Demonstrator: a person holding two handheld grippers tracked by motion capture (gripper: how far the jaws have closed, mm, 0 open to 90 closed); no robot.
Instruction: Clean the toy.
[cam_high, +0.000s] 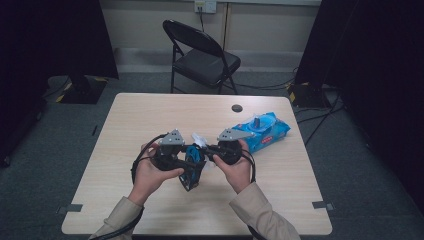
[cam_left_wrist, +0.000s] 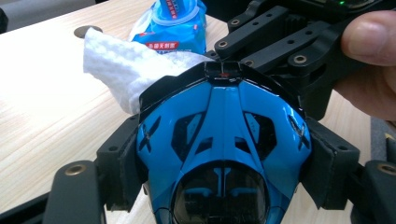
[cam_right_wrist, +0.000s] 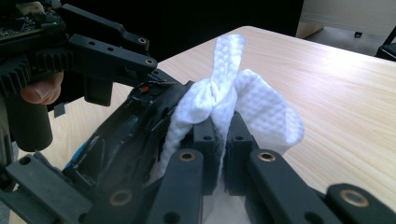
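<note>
A glossy blue and black helmet-shaped object (cam_left_wrist: 224, 135) sits between the padded jaws of my left gripper (cam_left_wrist: 224, 172), which press on both of its sides. Seen from above, the object (cam_high: 192, 162) hangs over the table's middle between the two hands. My right gripper (cam_right_wrist: 223, 140) is shut on a bunched white wipe (cam_right_wrist: 224, 107), and the wipe lies against the object's black end (cam_right_wrist: 126, 135). From the left gripper view the wipe (cam_left_wrist: 126, 70) pokes out behind the object's top edge.
A blue pack of wet wipes (cam_high: 262, 130) lies on the table (cam_high: 150, 115) at the right, with its lid open. A round dark grommet (cam_high: 237, 108) sits near the far edge. A folding chair (cam_high: 202, 55) stands beyond the table.
</note>
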